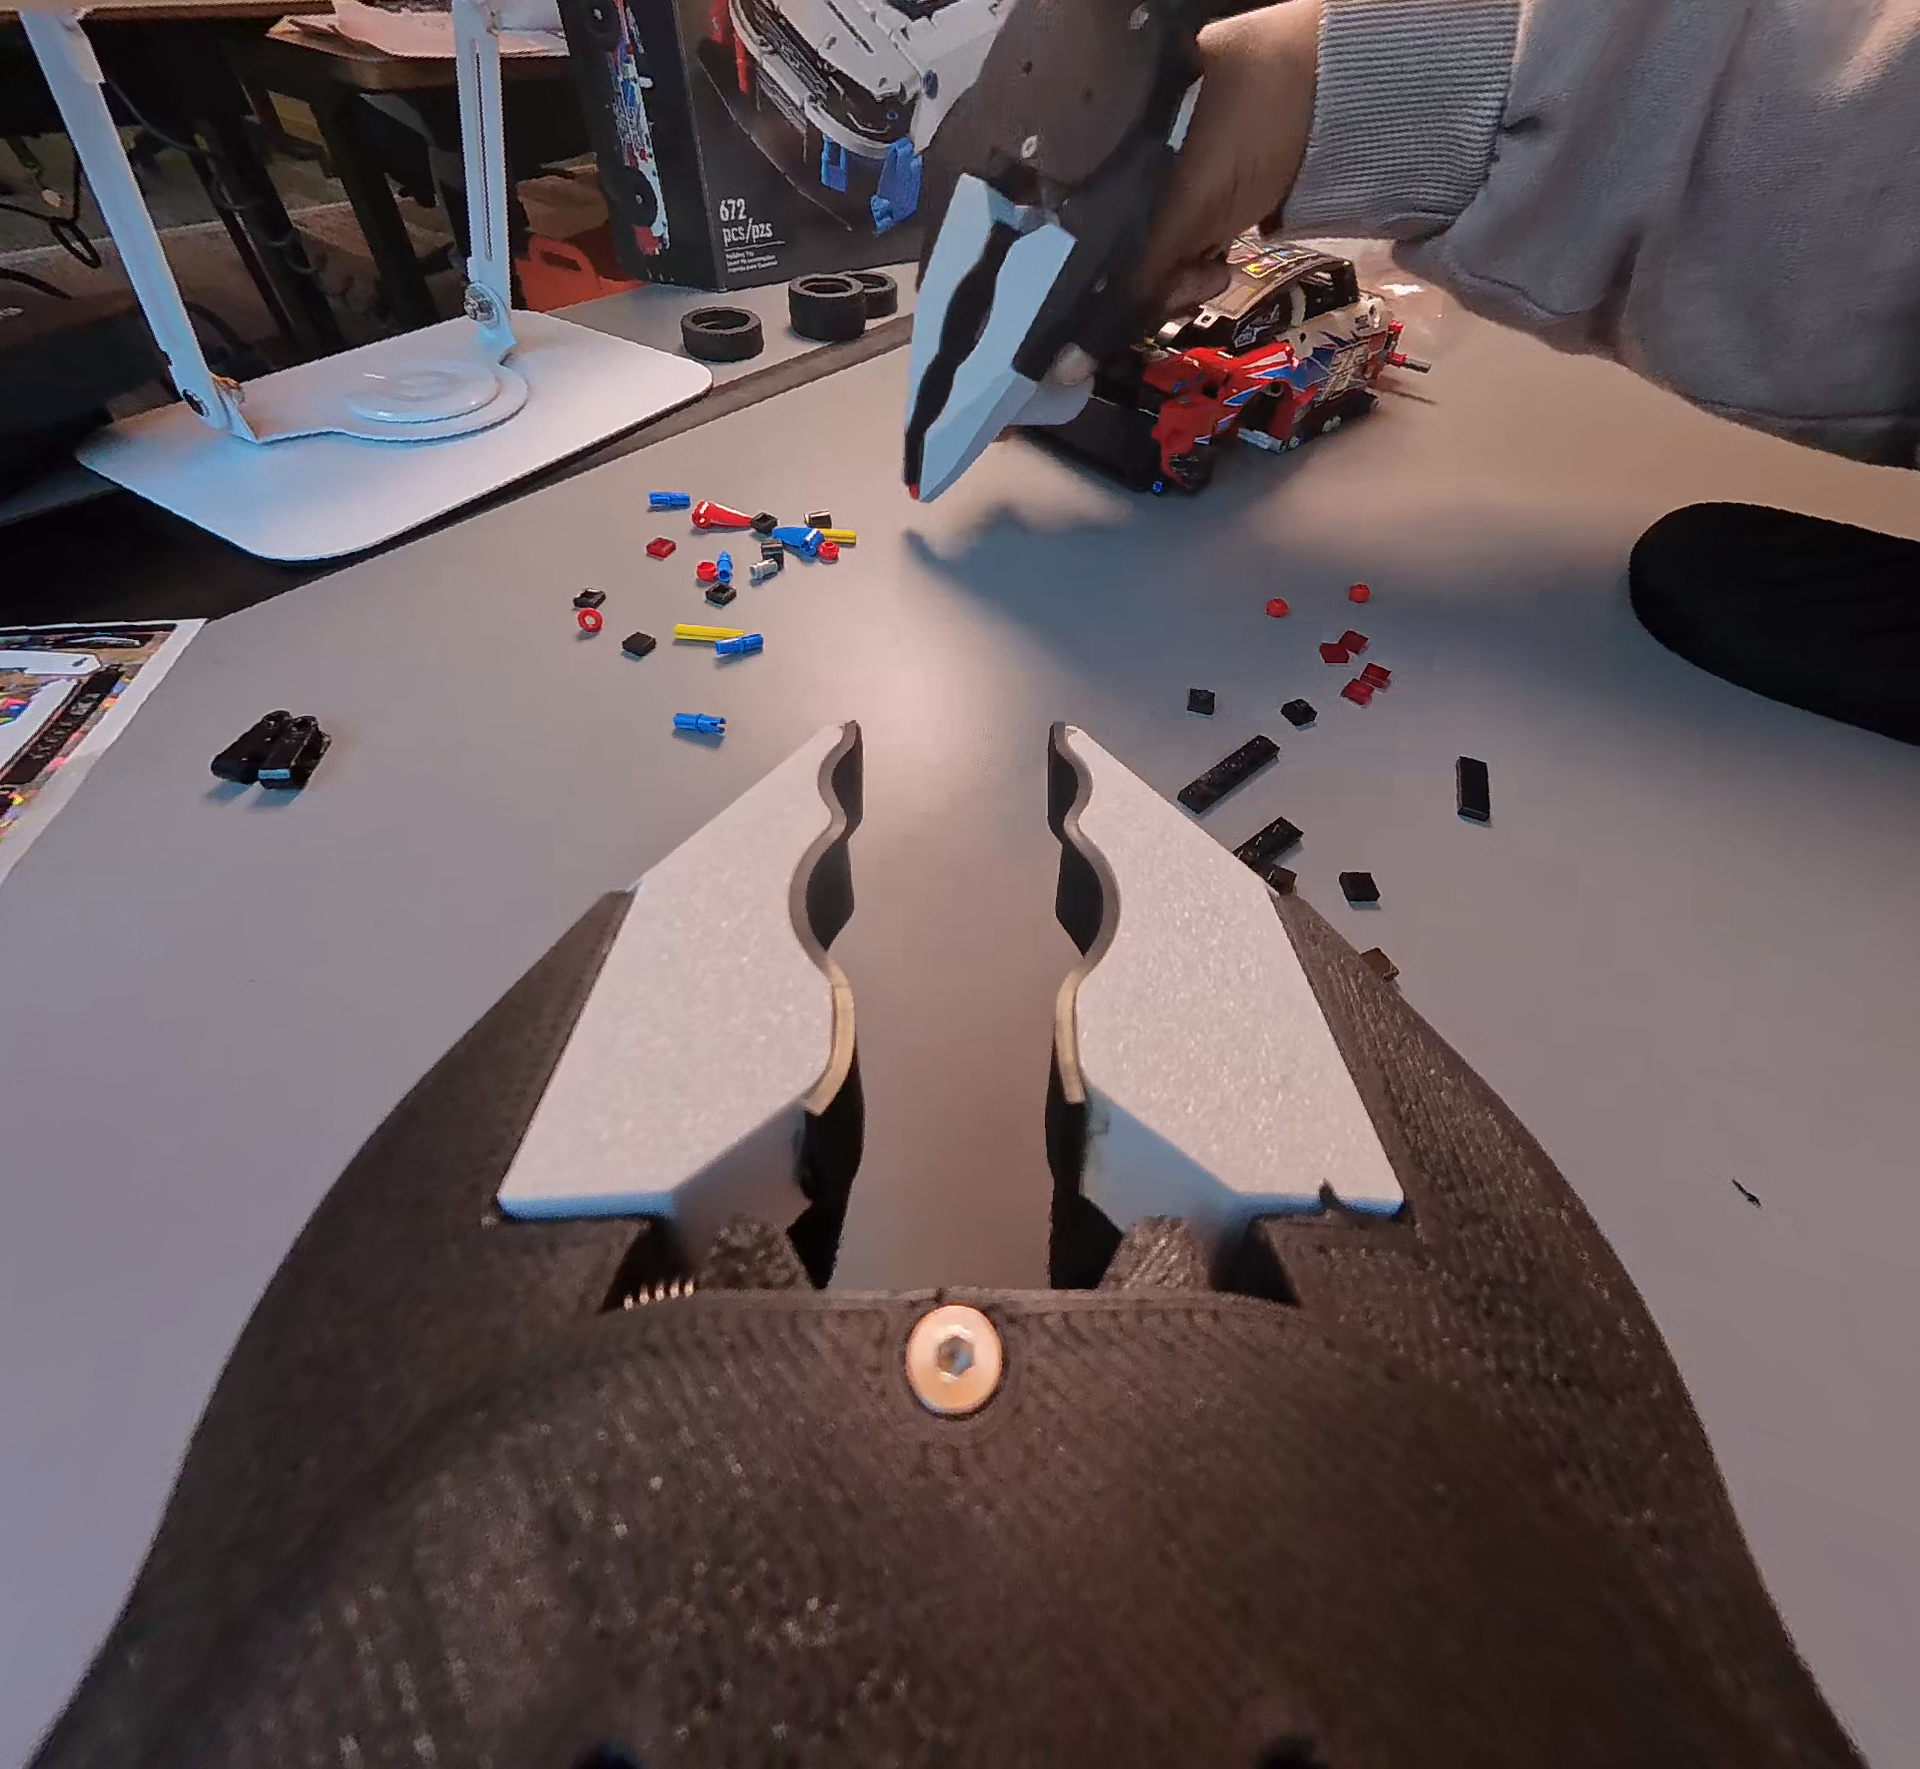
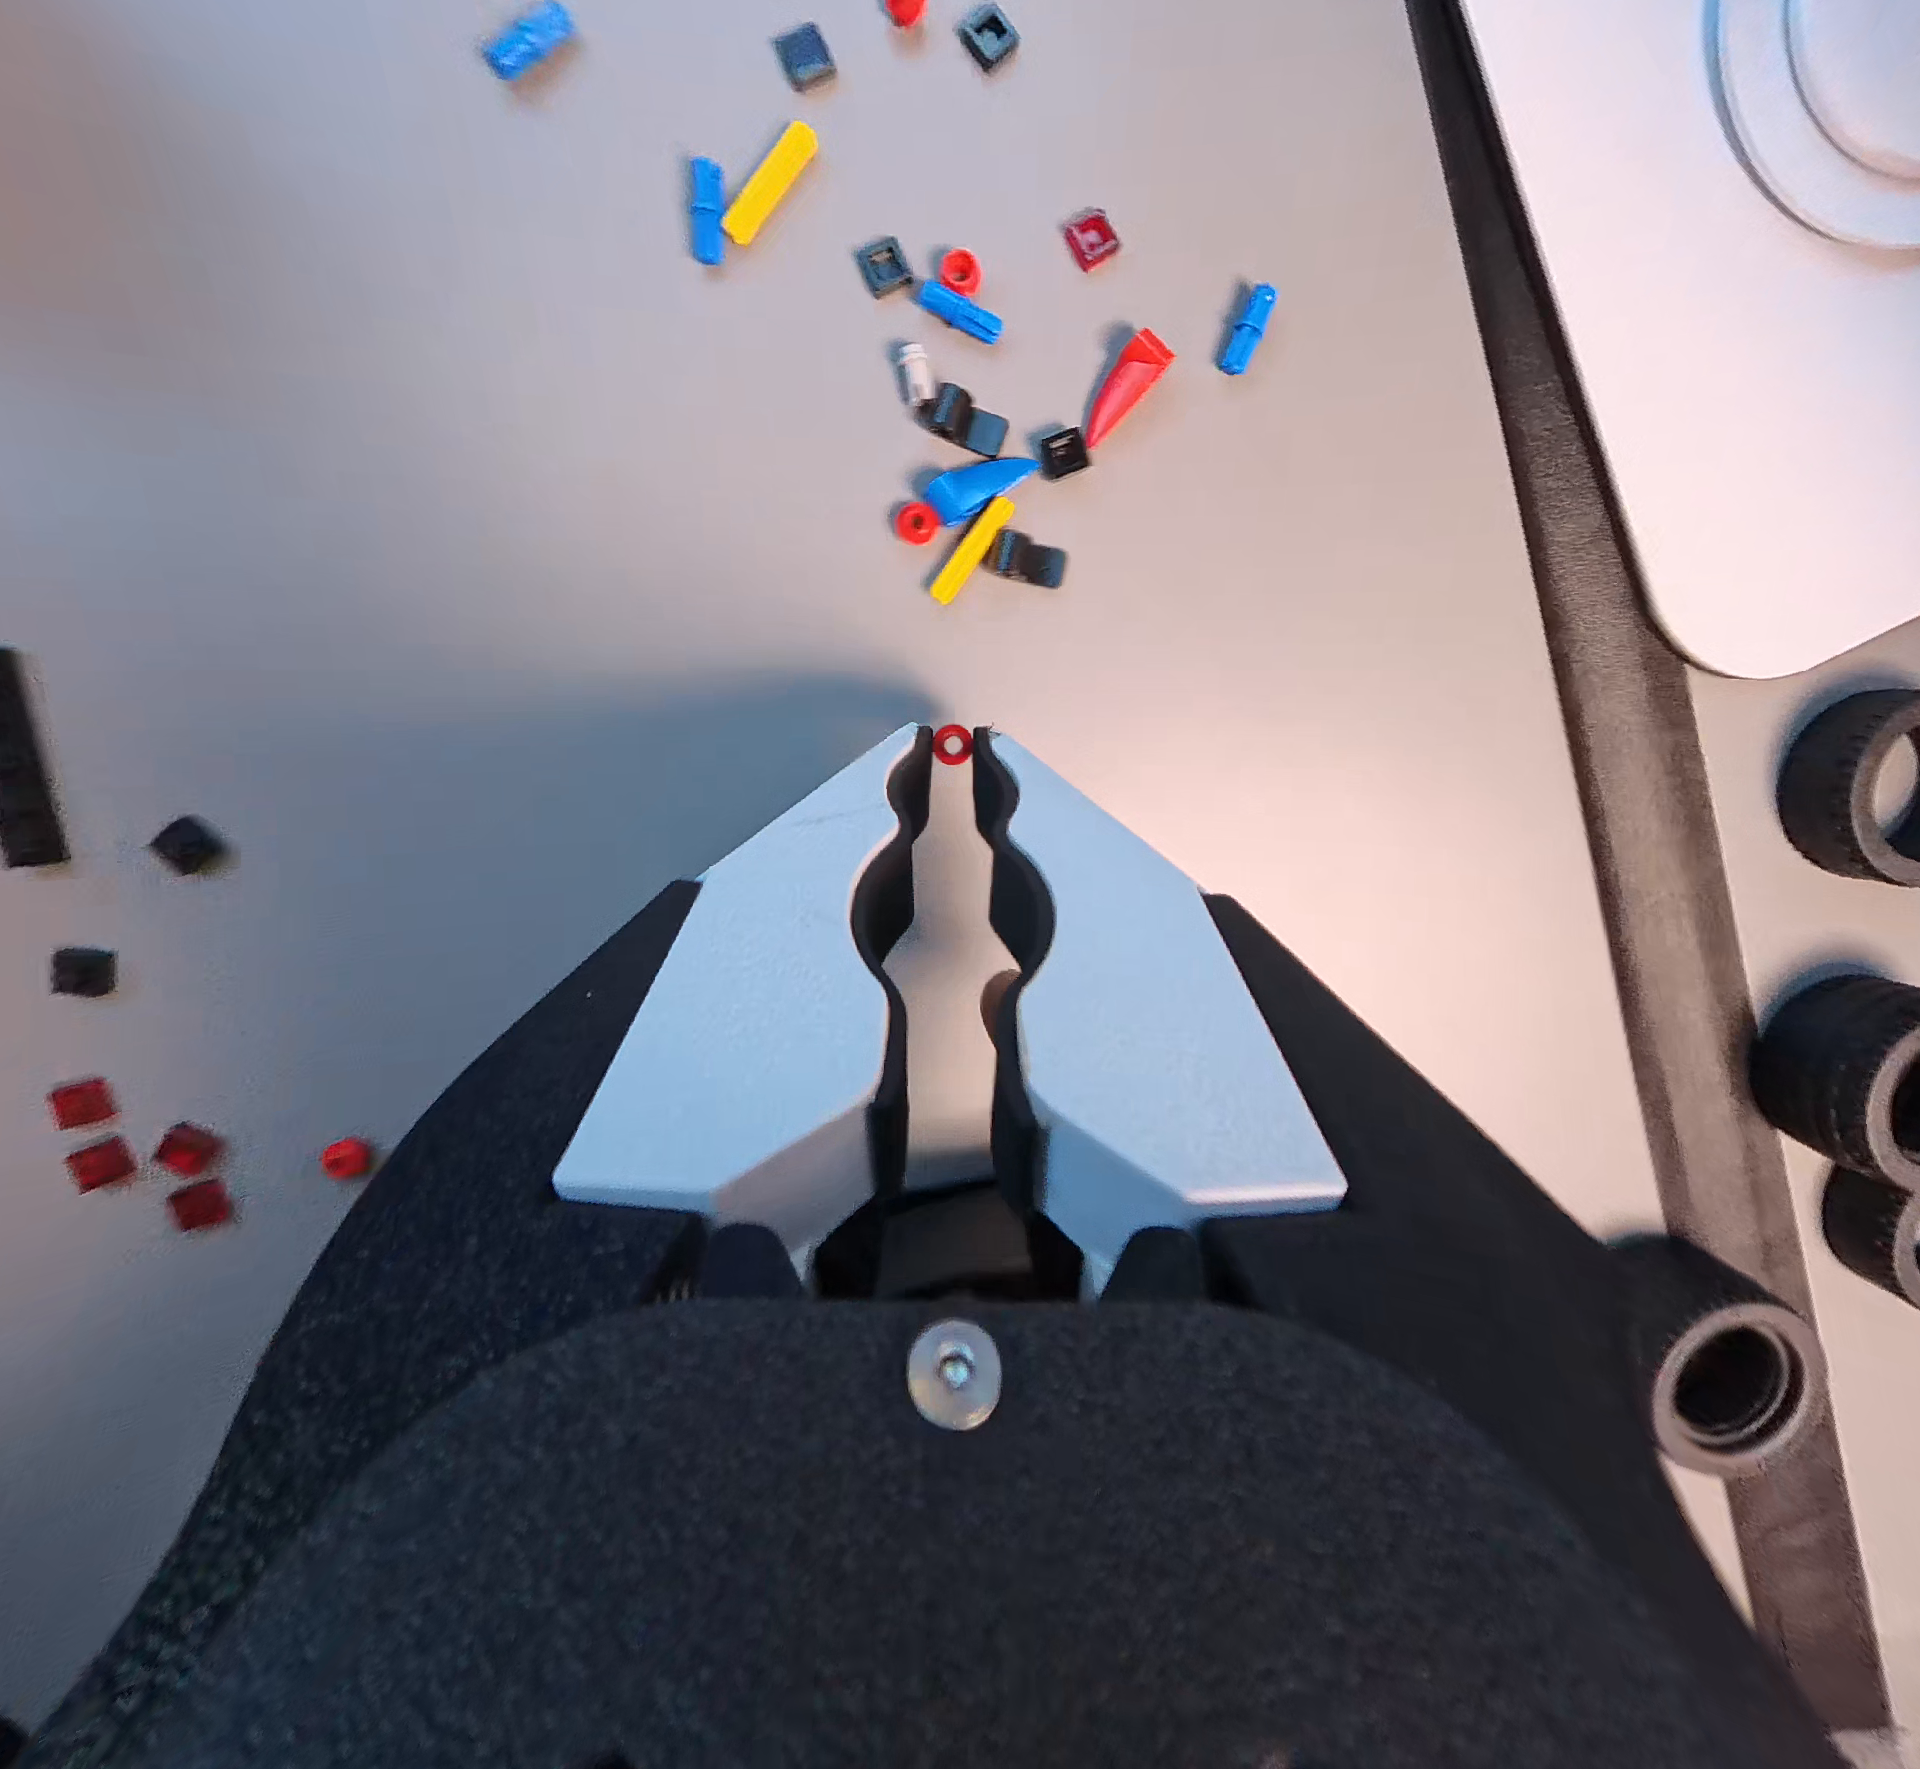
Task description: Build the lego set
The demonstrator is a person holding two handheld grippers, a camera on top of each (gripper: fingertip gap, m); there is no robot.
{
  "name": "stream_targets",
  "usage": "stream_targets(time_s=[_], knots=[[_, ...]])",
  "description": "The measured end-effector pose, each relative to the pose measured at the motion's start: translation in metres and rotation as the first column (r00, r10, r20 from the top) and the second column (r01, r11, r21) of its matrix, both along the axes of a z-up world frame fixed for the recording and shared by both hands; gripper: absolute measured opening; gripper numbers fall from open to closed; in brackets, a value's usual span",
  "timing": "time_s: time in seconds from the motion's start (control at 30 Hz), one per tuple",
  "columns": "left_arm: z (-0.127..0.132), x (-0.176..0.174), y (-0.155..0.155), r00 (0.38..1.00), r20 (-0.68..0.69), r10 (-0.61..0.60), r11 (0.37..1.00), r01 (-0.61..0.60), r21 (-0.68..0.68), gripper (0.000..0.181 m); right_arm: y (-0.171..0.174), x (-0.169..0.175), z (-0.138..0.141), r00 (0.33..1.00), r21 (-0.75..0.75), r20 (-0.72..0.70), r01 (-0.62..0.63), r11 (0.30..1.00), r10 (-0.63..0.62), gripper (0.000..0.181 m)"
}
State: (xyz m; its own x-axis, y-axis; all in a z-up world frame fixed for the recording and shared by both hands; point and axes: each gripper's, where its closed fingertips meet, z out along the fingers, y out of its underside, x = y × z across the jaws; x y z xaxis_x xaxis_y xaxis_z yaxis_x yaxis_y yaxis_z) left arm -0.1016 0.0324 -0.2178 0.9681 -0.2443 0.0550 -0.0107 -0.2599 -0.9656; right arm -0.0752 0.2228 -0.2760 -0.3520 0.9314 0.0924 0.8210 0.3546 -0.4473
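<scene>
My right gripper (image 2: 952, 740) is shut on a small red ring piece (image 2: 952, 744) at its fingertips, held above the grey table. It also shows in the left wrist view (image 1: 916, 481), pointing down beside a scatter of small blue, red, yellow and black pieces (image 1: 727, 566). The same scatter lies just ahead of it in the right wrist view (image 2: 966, 431). My left gripper (image 1: 954, 748) is open and empty, low over the table. A partly built red, white and blue lego car (image 1: 1262, 358) stands behind the right gripper.
Red tiles (image 1: 1351, 665) and black plates (image 1: 1231, 772) lie to the right, a black connector piece (image 1: 272, 749) to the left. Black tyres (image 1: 826, 306) and the set's box (image 1: 748, 109) stand at the back. A white lamp base (image 1: 395, 431), a printed sheet (image 1: 62, 701) and a black pad (image 1: 1787, 613) border the area. The left gripper's tips are roughly 20 centimetres from the right gripper's. The white lamp base (image 1: 395, 431) lies around 20 centimetres away from my right fingertips.
</scene>
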Motion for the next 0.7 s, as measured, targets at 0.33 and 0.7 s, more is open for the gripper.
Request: stream_targets(time_s=[0.33,0.7], knots=[[-0.001,0.005,0.001,1.000,-0.017,-0.012,1.000,0.012,-0.002,0.034,-0.078,0.126,0.002,0.989,-0.051,0.061,-0.133,0.990,0.137,0.005],[-0.004,-0.002,0.000,0.999,-0.031,0.020,1.000,-0.021,-0.015,0.034,-0.075,0.136,-0.007,0.994,-0.019,0.037,-0.101,0.995,0.102,0.011]])
